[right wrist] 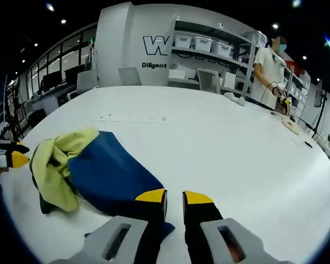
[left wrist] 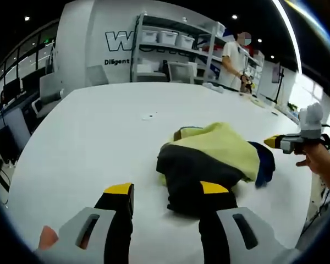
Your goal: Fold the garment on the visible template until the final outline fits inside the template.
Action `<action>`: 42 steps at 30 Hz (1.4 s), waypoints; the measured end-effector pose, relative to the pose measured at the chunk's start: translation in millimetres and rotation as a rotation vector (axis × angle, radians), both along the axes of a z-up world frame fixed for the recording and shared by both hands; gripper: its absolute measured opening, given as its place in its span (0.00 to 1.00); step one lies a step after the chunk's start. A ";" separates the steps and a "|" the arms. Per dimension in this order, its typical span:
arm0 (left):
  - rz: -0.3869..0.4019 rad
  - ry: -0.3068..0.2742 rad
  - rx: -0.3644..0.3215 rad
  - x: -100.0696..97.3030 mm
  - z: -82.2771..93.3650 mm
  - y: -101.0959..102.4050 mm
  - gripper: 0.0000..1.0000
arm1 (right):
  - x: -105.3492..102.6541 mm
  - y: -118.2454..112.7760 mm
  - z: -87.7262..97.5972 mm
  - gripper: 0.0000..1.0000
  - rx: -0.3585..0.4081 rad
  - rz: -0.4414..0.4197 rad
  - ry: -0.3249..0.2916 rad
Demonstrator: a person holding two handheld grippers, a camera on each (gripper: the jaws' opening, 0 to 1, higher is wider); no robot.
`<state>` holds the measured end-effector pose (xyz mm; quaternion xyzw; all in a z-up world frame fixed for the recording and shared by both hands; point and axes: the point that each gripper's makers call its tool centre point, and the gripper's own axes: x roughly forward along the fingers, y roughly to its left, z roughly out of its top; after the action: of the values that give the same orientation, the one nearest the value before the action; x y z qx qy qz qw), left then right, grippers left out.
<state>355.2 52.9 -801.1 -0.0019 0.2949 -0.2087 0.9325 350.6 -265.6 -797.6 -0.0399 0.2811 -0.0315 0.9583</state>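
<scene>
- The crumpled garment of yellow-green, navy-blue and black fabric [left wrist: 214,165] lay bunched on the broad white bench [left wrist: 99,143], at about 1 o'clock from the left tongs [left wrist: 168,190] in the left gripper view.
- The left tongs stood apart over the bench, the right-hand jaw at the black edge of the cloth; contact could not be told.
- In the right gripper view the right tongs [right wrist: 173,197] stood slightly apart, at or just over the blue hem at 11 o'clock, clamped on nothing that could be made out.
- The right tongs also showed at 3 o'clock in the left gripper view, beyond the heap.
- No template outline could be made out on the bench.
- Judgement: the garment looked far from folded; each tongs should pinch a single layer at opposite edges and draw it flat before any fold.
</scene>
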 end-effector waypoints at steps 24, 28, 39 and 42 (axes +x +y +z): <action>0.005 0.057 -0.031 40.2 -5.8 2.3 0.36 | 121.0 114.2 22.2 0.04 0.026 0.330 -0.019; 0.003 0.062 -0.023 48.1 -8.3 1.1 0.36 | 131.0 123.6 9.4 0.05 0.021 0.366 0.014; 0.007 0.086 -0.030 62.5 -17.4 0.2 0.36 | 147.8 138.3 -22.5 0.06 0.019 0.431 0.095; 0.004 0.099 -0.037 65.2 -22.1 -1.9 0.35 | 155.2 138.6 -29.5 0.07 0.017 0.442 0.121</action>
<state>420.3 51.0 -823.2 -0.0301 0.3369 -0.2117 0.9169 505.8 -126.9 -827.1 -0.0945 0.3227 0.1841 0.9236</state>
